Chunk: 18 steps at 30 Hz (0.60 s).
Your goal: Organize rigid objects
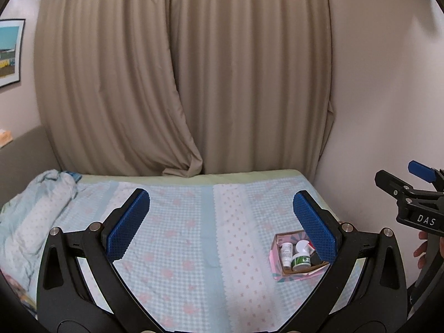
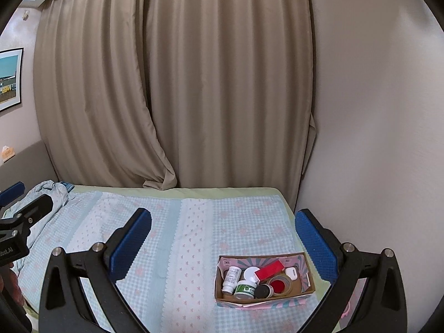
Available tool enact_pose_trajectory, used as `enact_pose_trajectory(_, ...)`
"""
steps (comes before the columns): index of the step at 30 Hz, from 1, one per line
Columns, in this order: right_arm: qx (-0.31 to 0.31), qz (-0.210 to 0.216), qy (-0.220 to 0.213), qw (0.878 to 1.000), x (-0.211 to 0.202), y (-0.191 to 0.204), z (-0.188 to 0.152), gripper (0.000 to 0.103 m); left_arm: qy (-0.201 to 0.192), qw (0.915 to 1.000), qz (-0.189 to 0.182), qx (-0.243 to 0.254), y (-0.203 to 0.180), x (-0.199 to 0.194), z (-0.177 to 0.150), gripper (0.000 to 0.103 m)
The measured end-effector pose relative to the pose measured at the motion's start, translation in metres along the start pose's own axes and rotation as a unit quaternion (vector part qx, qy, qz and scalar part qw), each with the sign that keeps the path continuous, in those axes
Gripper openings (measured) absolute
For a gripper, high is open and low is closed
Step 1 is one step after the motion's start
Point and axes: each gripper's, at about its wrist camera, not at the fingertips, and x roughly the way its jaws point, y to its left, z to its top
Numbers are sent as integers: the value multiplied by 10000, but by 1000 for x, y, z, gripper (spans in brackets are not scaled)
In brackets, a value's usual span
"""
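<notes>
My left gripper point(image 1: 222, 222) spread wide, holding nothing, above bed point(image 1: 180, 236). My right gripper point(image 2: 223, 238) likewise wide apart, empty, touching nothing. Box point(image 2: 302, 293) of bottles below.

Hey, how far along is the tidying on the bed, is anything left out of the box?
Looks nearly done: the white bottle, green jar, red block and tape roll all sit in the cardboard box. Nothing is in hand: left gripper and right gripper hang open. No loose items show on the bedspread.
</notes>
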Motion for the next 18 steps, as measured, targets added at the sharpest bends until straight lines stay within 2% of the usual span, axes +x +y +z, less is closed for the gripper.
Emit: enact_pose_trajectory(18, 24, 123, 22, 9999, -3, 6, 1, 103, -55, 9998, 189, -33, 6, -6, -3, 103)
